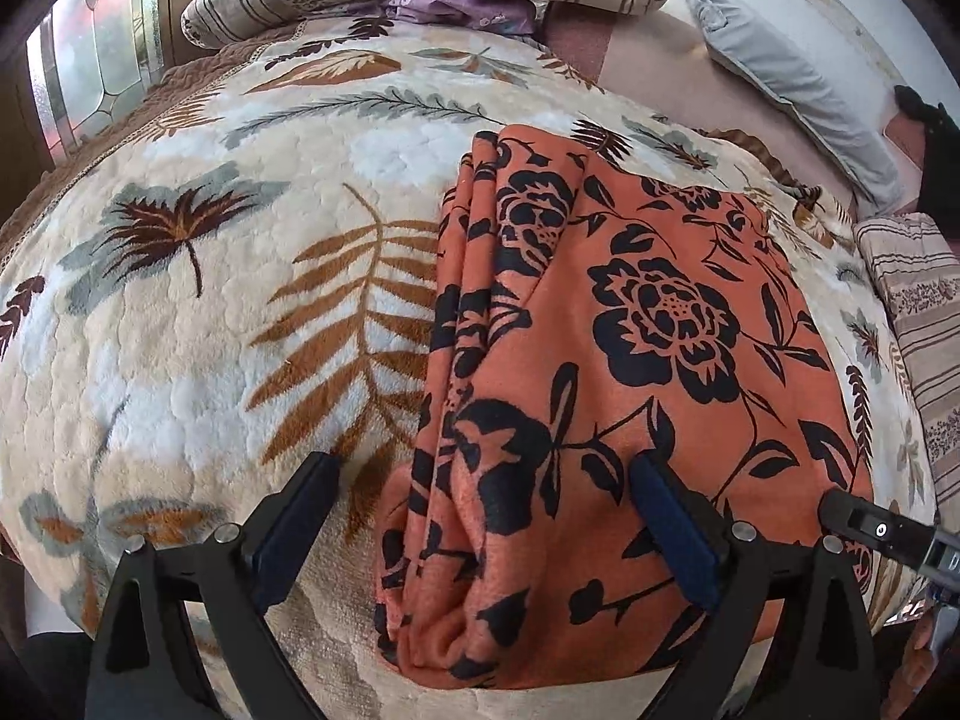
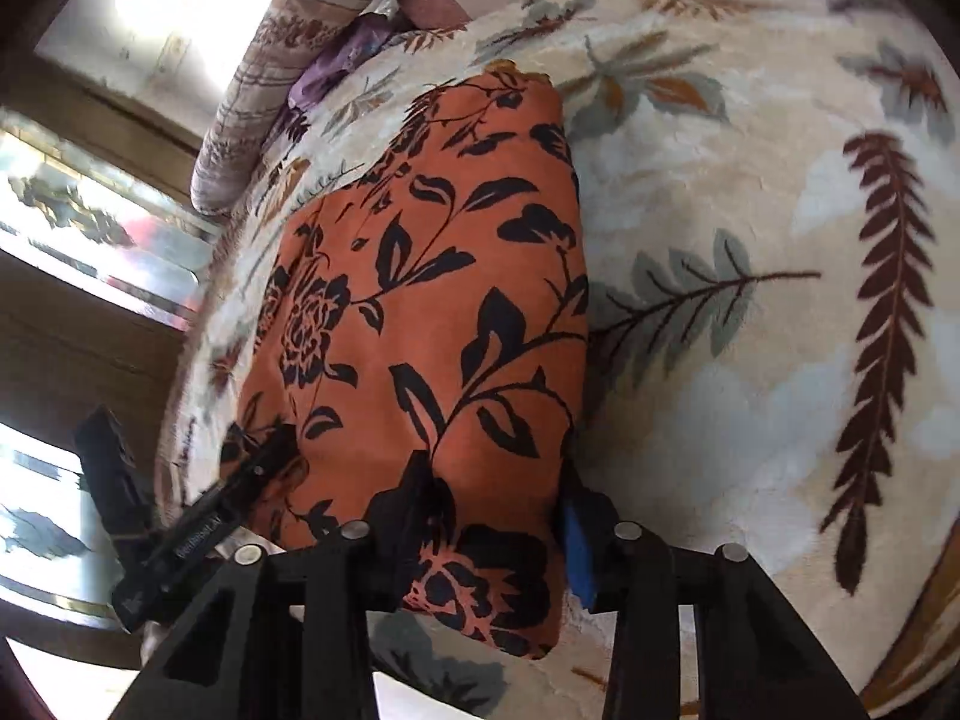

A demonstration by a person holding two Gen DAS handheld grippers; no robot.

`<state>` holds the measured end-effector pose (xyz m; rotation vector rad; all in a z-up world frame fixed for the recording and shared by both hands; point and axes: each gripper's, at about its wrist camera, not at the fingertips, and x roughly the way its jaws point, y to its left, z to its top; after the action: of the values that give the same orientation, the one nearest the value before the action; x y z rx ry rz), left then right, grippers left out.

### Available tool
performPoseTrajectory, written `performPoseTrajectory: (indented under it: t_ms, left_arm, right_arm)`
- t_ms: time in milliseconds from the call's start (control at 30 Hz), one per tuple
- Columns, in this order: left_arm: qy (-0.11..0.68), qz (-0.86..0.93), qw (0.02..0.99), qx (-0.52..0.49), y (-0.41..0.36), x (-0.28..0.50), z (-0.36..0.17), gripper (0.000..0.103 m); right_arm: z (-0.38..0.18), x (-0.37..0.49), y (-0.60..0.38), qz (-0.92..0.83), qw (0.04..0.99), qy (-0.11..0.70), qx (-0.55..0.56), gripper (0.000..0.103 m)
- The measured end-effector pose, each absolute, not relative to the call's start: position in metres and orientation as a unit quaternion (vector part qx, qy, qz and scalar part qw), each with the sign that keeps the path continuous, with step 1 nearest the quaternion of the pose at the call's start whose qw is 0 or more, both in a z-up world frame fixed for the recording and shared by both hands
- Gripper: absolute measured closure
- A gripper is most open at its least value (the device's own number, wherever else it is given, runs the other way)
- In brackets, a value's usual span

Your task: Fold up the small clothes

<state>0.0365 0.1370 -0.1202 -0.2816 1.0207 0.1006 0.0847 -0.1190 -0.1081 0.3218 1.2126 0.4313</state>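
On the cream leaf-patterned plush blanket (image 1: 180, 324), the orange, black-flowered fleece garment (image 1: 630, 360) lies folded lengthwise. Right gripper (image 2: 495, 516) clamps its near edge; left gripper (image 1: 480, 516) straddles it, released. Next: left must grasp, then fold crosswise.
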Motion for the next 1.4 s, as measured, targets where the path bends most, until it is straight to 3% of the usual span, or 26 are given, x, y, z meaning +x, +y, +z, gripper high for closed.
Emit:
performPoseTrajectory:
  t_ms: [100,233,400,500,533,567,667,800,900,1000,1033,1100,1167,1400]
  left_arm:
    - [0.482,0.043,0.866,-0.126,0.136,0.035,-0.122,0.004]
    - [0.477,0.035,0.869,-0.127,0.139,0.033,-0.122,0.004]
    - [0.474,0.031,0.870,-0.128,0.139,0.031,-0.123,0.003]
    - [0.473,0.030,0.871,-0.129,0.139,0.031,-0.123,0.003]
    - [0.473,0.029,0.871,-0.129,0.139,0.031,-0.123,0.003]
    - [0.472,0.028,0.872,-0.129,0.140,0.030,-0.123,0.003]
    - [0.469,0.026,0.873,-0.128,0.140,0.030,-0.124,0.003]
    - [0.472,0.026,0.872,-0.126,0.138,0.031,-0.123,0.002]
    - [0.470,0.024,0.867,-0.164,0.152,0.022,-0.109,0.003]
    - [0.474,0.047,0.865,-0.157,0.165,0.012,-0.107,0.005]
    - [0.499,0.051,0.849,-0.167,0.172,0.012,-0.120,0.011]
    - [0.494,0.044,0.851,-0.171,0.175,0.009,-0.122,0.012]
    - [0.498,0.037,0.849,-0.173,0.171,0.009,-0.112,0.022]
    - [0.465,-0.019,0.859,-0.214,0.185,0.047,-0.065,0.022]
  right_arm:
    - [-0.110,0.074,-0.091,0.180,0.819,0.544,0.033,0.065]
    - [-0.114,0.087,-0.129,0.219,0.770,0.562,0.208,0.034]
    - [-0.121,0.123,-0.175,0.232,0.737,0.526,0.356,0.024]
    - [-0.152,0.160,-0.166,0.231,0.689,0.564,0.392,0.024]
    - [-0.161,0.167,-0.157,0.238,0.677,0.582,0.383,0.034]
    - [-0.158,0.171,-0.145,0.239,0.688,0.587,0.353,0.053]
    - [-0.113,0.156,-0.106,0.219,0.778,0.558,0.185,0.063]
    - [-0.117,0.152,-0.083,0.182,0.808,0.555,0.078,0.060]
    - [-0.113,0.151,-0.102,0.173,0.806,0.549,0.137,0.043]
    - [-0.087,0.140,-0.112,0.163,0.833,0.510,0.139,0.042]
    - [-0.077,0.136,-0.113,0.168,0.840,0.495,0.146,0.042]
    - [-0.063,0.127,-0.111,0.196,0.841,0.473,0.172,0.039]
    - [-0.057,0.122,-0.103,0.225,0.835,0.467,0.184,0.034]
    - [-0.101,0.114,-0.073,0.272,0.781,0.521,0.213,0.032]
